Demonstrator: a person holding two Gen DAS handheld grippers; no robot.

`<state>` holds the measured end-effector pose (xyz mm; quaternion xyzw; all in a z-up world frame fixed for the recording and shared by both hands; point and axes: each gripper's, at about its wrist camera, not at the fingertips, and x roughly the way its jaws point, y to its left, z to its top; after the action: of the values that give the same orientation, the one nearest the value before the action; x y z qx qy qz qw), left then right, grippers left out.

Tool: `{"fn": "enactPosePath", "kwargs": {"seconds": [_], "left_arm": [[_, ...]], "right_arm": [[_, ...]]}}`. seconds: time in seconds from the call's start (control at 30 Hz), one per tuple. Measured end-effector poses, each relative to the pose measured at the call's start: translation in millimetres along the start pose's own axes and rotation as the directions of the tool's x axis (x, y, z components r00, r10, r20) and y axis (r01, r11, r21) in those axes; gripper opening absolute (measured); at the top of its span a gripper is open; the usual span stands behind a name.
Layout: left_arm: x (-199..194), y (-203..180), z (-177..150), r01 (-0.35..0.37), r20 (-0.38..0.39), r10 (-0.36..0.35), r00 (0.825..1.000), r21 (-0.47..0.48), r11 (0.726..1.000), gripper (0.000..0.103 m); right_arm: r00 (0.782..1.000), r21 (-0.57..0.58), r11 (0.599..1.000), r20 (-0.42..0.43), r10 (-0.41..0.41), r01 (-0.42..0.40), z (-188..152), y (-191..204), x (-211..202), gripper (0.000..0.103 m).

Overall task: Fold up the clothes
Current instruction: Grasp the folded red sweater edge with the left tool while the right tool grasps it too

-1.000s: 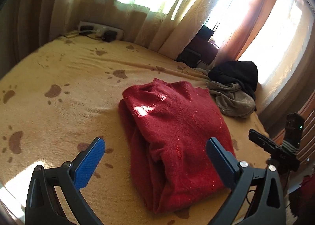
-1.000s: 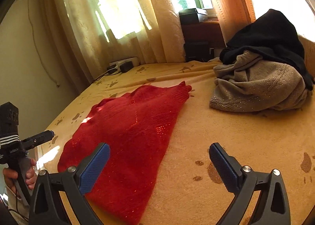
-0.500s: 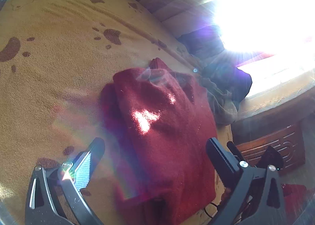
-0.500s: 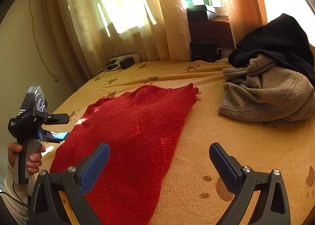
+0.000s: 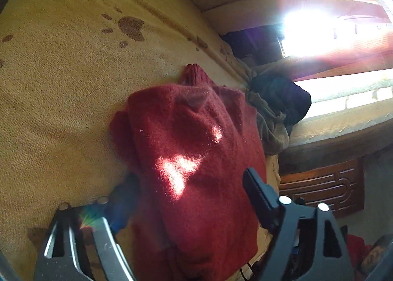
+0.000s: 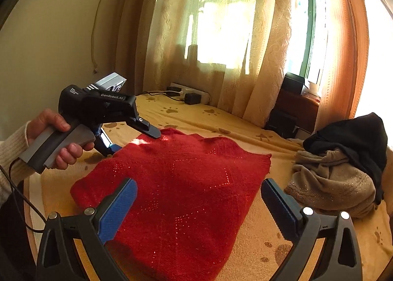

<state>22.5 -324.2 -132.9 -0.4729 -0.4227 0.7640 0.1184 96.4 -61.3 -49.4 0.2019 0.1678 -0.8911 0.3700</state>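
Left hand-held gripper [image 6: 133,141] straddles red sweater [image 6: 176,182] edge.

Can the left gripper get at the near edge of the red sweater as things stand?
Probably yes. The left gripper is open and straddles the edge of the red sweater, one finger above the cloth, one at the bedspread. Nothing lies between.

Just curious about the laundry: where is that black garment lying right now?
In the right wrist view the black garment sits at the far right of the bed, draped over a crumpled beige sweater, right of the red sweater.
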Motion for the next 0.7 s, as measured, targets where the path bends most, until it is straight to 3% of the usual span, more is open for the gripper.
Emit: {"fn": "enactPosePath", "kwargs": {"seconds": [0.23, 0.43, 0.53, 0.7], "left_arm": [[12.8, 0.4, 1.9, -0.001, -0.021, 0.001, 1.0, 0.003, 1.0, 0.036], [15.2, -7.4, -4.5, 0.028, 0.028, -0.028, 0.999, 0.029, 0.999, 0.032], [19.3, -1.8, -3.0, 0.055, 0.031, -0.055, 0.998, 0.004, 0.998, 0.032], [21.7, 3.7, -1.0, 0.074, 0.033, -0.074, 0.997, -0.008, 0.997, 0.032]], "right_arm": [[0.998, 0.112, 0.993, -0.044, 0.036, -0.031, -8.0, -23.4, 12.2, 0.103], [0.993, 0.258, 0.963, -0.075, 0.096, -0.074, -7.7, -68.6, 28.6, 0.103], [0.986, 0.395, 0.914, -0.086, 0.143, -0.098, -0.4, -110.5, 53.2, 0.103], [0.945, 0.622, 0.768, -0.137, 0.298, -0.152, -3.6, -159.7, 111.0, 0.102]]}}
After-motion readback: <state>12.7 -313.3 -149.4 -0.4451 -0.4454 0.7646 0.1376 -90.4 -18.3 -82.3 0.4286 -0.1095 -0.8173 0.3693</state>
